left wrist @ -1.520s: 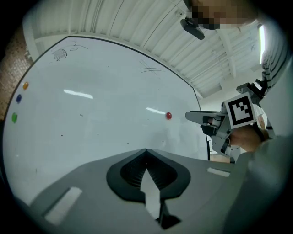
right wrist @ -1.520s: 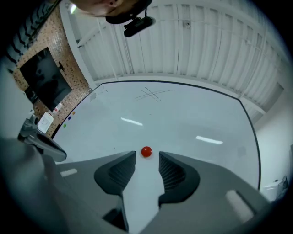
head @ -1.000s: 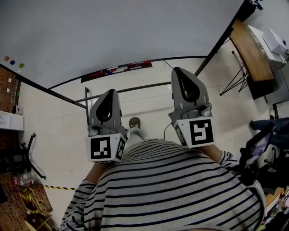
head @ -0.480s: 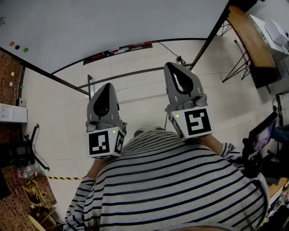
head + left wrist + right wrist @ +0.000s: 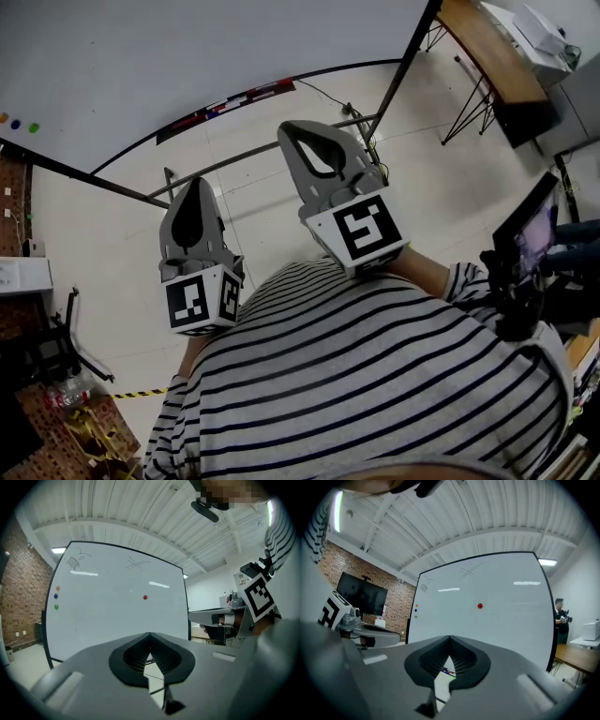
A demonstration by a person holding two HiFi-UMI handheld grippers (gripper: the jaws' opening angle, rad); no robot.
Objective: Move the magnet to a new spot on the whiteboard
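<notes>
A small red magnet (image 5: 145, 597) sits on the upright whiteboard (image 5: 108, 616), right of centre, under a drawn cross; in the right gripper view the red magnet (image 5: 480, 605) is near the whiteboard's (image 5: 506, 620) middle. My left gripper (image 5: 150, 634) is shut and empty, well short of the board. My right gripper (image 5: 450, 639) is also shut with nothing in it. From the head view the right gripper (image 5: 300, 129) reaches further toward the whiteboard (image 5: 187, 56) than the left gripper (image 5: 192, 185). The red magnet is out of the head view.
Orange, blue and green magnets (image 5: 56, 597) line the board's left edge. A marker tray (image 5: 225, 97) runs along its bottom, over the stand's floor bars (image 5: 262, 155). A wooden table (image 5: 487, 52) stands to the right, a brick wall with a monitor (image 5: 361, 595) to the left.
My right gripper has lifted and moved forward and left toward the whiteboard. The left gripper has drifted slightly left. Both stay shut.
</notes>
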